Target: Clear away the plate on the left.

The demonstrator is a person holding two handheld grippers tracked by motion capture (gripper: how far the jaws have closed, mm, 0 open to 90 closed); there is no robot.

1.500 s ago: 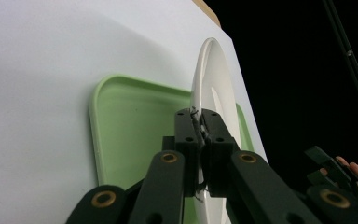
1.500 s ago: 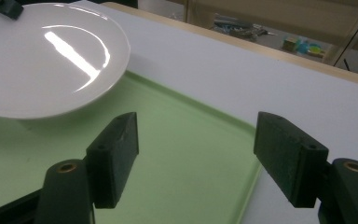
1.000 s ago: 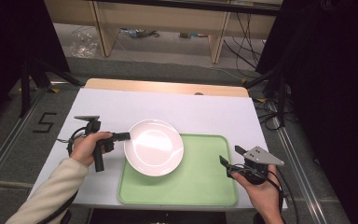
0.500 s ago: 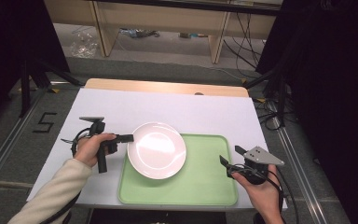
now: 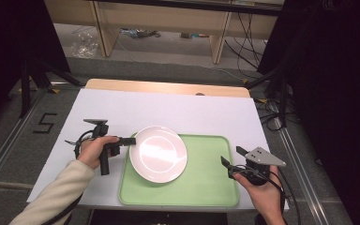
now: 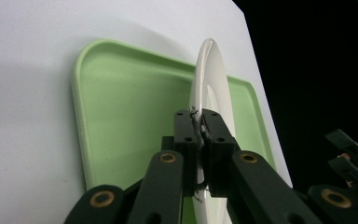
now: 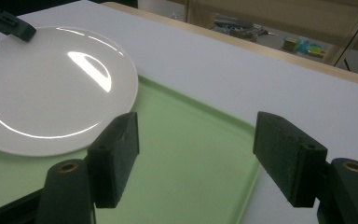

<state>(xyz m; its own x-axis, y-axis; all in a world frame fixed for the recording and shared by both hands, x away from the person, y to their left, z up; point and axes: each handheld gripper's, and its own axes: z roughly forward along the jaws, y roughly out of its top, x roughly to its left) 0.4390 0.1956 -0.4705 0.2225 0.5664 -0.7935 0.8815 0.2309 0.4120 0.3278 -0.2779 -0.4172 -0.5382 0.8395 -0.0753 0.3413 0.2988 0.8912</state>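
A white plate (image 5: 161, 154) lies level over the left half of the green tray (image 5: 206, 180), its left rim past the tray's edge. My left gripper (image 5: 132, 139) is shut on that left rim. In the left gripper view the pads (image 6: 199, 126) pinch the plate (image 6: 212, 74) edge-on above the tray (image 6: 121, 107). Whether the plate rests on the tray I cannot tell. My right gripper (image 5: 232, 157) stands open beside the tray's right edge with nothing between its jaws. In the right gripper view it (image 7: 200, 140) looks across the tray (image 7: 191, 154) at the plate (image 7: 51, 88).
The tray sits at the front of a white table top (image 5: 168, 108) with a wooden strip along its far edge. Cables and shelf legs lie on the floor beyond. The tray's right half is bare.
My left gripper has carried the plate a little to the right, farther over the tray. The right gripper has stayed where it was.
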